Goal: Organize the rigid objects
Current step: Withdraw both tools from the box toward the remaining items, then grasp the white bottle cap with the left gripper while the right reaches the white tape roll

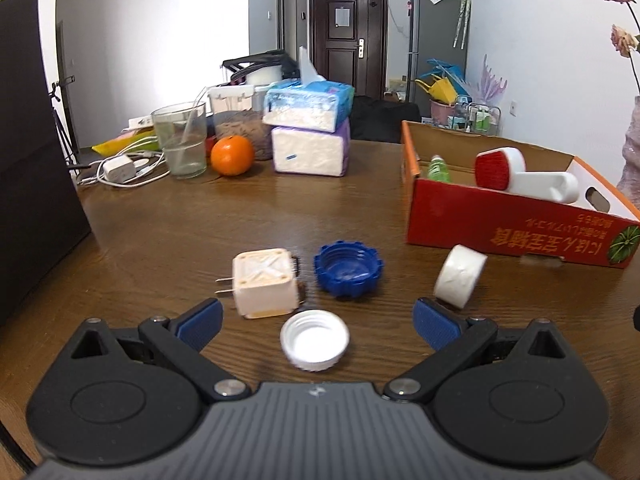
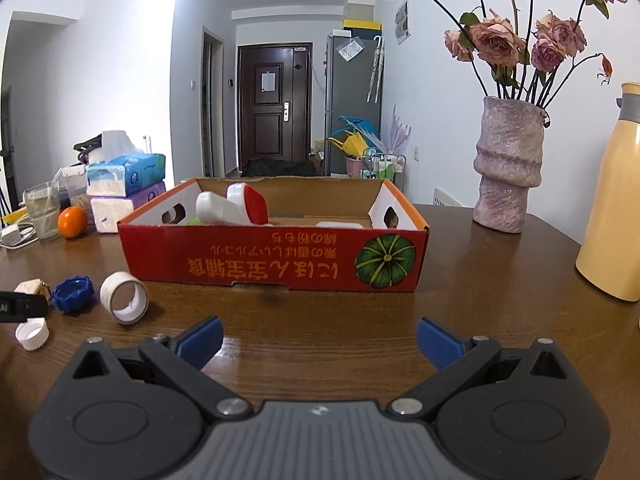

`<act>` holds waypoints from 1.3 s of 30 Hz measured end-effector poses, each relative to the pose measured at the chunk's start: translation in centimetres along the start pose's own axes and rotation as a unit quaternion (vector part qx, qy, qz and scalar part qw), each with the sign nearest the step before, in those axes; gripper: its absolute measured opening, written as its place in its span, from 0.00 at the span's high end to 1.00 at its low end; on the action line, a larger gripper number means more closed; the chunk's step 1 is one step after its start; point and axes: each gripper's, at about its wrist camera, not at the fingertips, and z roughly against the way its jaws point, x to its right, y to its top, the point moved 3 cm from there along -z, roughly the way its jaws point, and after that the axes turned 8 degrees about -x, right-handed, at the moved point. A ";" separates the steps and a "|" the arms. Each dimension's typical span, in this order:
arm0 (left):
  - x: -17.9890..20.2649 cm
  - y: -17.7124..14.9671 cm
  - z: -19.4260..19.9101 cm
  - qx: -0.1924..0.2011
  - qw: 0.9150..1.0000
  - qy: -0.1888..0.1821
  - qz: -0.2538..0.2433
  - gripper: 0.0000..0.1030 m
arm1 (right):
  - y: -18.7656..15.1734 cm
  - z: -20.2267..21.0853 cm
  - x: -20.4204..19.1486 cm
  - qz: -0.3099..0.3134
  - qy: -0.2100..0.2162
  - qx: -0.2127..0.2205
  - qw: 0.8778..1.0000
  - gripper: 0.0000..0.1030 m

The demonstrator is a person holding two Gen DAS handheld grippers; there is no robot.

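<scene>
On the wooden table (image 1: pixel 160 232) lie a white plug adapter (image 1: pixel 266 282), a blue ridged cap (image 1: pixel 347 269), a white screw cap (image 1: pixel 315 339) and a white tape roll (image 1: pixel 460 276). My left gripper (image 1: pixel 318 326) is open, and the white cap lies between its blue pads. The red cardboard box (image 2: pixel 276 264) holds a red-and-white brush (image 2: pixel 240 206) and a green bottle (image 1: pixel 438 168). My right gripper (image 2: pixel 320 338) is open over bare table in front of the box. To its left sit the tape roll (image 2: pixel 125 298), blue cap (image 2: pixel 73 289) and white cap (image 2: pixel 32 333).
At the back left are tissue packs (image 1: pixel 308 136), an orange (image 1: pixel 232 155), a glass (image 1: pixel 182 140) and a charger with cables (image 1: pixel 118 170). A vase of dried roses (image 2: pixel 508 164) and a yellow flask (image 2: pixel 614 208) stand on the right.
</scene>
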 end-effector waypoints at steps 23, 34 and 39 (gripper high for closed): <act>-0.3 -0.4 -2.3 -0.036 0.998 -0.037 -0.040 0.52 | -0.9 -0.7 -4.7 0.029 0.025 -0.019 0.999 0.00; -0.8 0.0 -1.4 -0.017 0.997 -0.053 -0.046 0.60 | -0.9 -1.1 -6.5 0.045 0.039 -0.025 0.998 0.00; -1.4 0.4 -0.8 0.000 0.998 -0.050 -0.042 0.60 | -0.7 -1.6 -7.7 0.054 0.048 -0.028 0.997 0.00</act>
